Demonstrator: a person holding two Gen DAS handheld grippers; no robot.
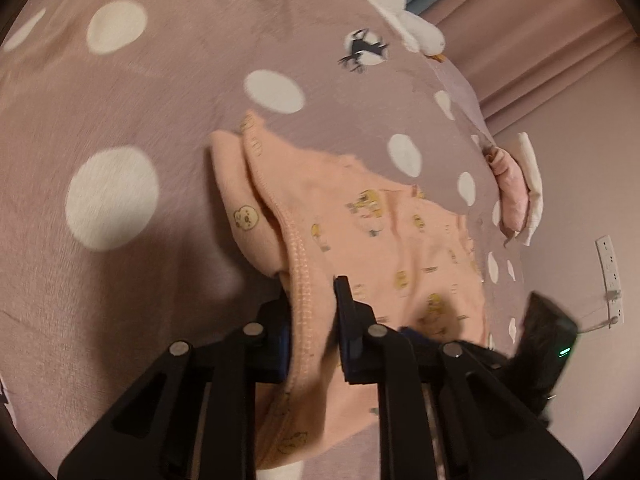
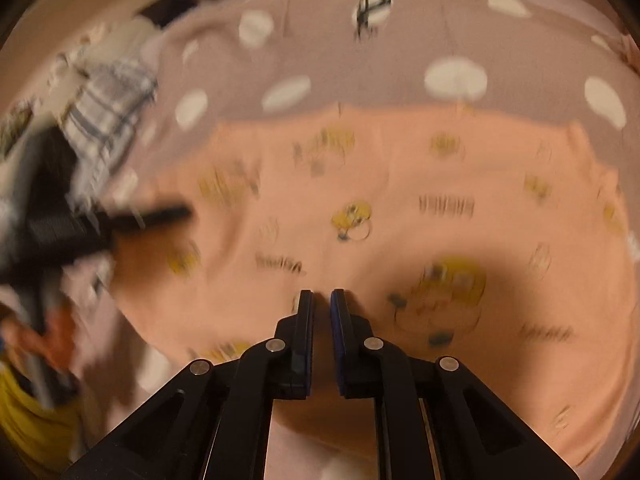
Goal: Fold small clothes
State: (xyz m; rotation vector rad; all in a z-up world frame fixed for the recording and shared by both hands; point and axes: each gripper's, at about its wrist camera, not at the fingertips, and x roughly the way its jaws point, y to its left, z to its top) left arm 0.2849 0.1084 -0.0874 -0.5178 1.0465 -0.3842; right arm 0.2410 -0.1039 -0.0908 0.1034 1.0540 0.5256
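Note:
A peach garment (image 1: 400,240) printed with small yellow figures lies on the dotted bed cover. My left gripper (image 1: 312,304) is shut on its stitched hem, which is lifted and bunched between the jaws. At the right of the same view my right gripper (image 1: 548,344) shows as a dark shape at the garment's far edge. The right wrist view is blurred: the garment (image 2: 400,200) spreads flat ahead, and my right gripper (image 2: 322,294) has its jaws almost together with peach cloth in the narrow gap. The left gripper (image 2: 80,232) is a black smear at the left.
The mauve bed cover (image 1: 160,140) with white dots fills most of both views. A white plush goose (image 1: 400,12) lies at the far end. Folded pink and white clothes (image 1: 516,188) sit at the bed's right edge, a plaid cloth (image 2: 108,120) at its left. Curtains (image 1: 540,40) hang beyond.

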